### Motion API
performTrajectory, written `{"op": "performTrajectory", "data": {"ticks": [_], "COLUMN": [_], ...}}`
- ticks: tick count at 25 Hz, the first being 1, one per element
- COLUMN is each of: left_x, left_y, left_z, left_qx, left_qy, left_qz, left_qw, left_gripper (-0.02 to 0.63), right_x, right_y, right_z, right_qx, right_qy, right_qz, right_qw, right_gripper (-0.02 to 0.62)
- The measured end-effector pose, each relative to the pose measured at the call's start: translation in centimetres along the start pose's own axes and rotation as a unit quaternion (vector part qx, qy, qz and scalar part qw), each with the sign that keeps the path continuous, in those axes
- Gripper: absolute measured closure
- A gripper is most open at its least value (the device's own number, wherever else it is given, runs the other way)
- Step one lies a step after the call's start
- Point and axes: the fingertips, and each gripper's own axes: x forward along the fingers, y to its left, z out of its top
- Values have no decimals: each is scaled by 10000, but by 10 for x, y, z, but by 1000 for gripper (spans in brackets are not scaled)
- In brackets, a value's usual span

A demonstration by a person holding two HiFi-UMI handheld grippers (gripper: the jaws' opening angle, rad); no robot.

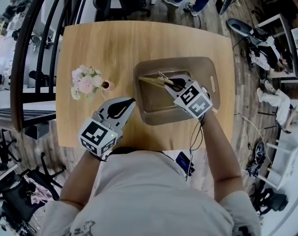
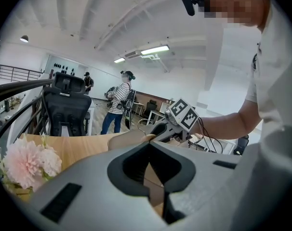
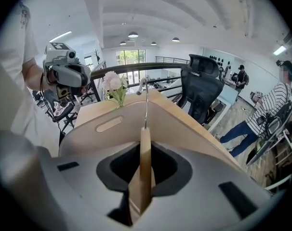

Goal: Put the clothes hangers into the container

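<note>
An open office: black swivel chairs (image 2: pixel 65 107), white desks (image 1: pixel 273 19), strip ceiling lights (image 2: pixel 154 49).

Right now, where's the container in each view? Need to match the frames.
Head view: container sits right of centre.
Left gripper view: centre, its wall shows just above the jaws.
Right gripper view: lower centre, its slotted wall lies just beyond the jaws.
Shared landmark: pink flowers.

No words, brands or numbers can be read. Only square coded markers (image 1: pixel 195 98) are seen, on the left gripper (image 1: pixel 125 103) and right gripper (image 1: pixel 172 84).
</note>
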Motion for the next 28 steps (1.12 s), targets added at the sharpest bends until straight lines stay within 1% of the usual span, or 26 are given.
{"op": "performTrajectory", "data": {"ticks": [3,8,10,12,20,28], "left_x": [-1,1,2,1,2,2], "left_y": [-1,0,-2,-6,-20,-36], "left_z": [0,1,2,2,3,0], "left_qx": [16,45,66,84,140,166], "left_qy": [12,19,11,4,-5,21], "left_qz": [-4,-11,-22,-38,-66,-101], "left_qw": [10000,10000,10000,10000,9999,9998], "left_gripper": [601,600,600,601,600,600], "right_x": [-2,-4,-6,-9,-33,-43], "right_y": [0,-6,-8,-10,-21,-8], "right_z": [1,2,0,-2,-8,-13], "right_qx": [7,26,27,17,130,161], "right_qy": [-55,-104,-93,-90,-228,-306], "right_qz": [-53,-147,-255,-378,-693,-704], "right_qw": [10000,9998,9996,9992,9973,9969], "right_gripper": [526,492,457,436,420,420]}}
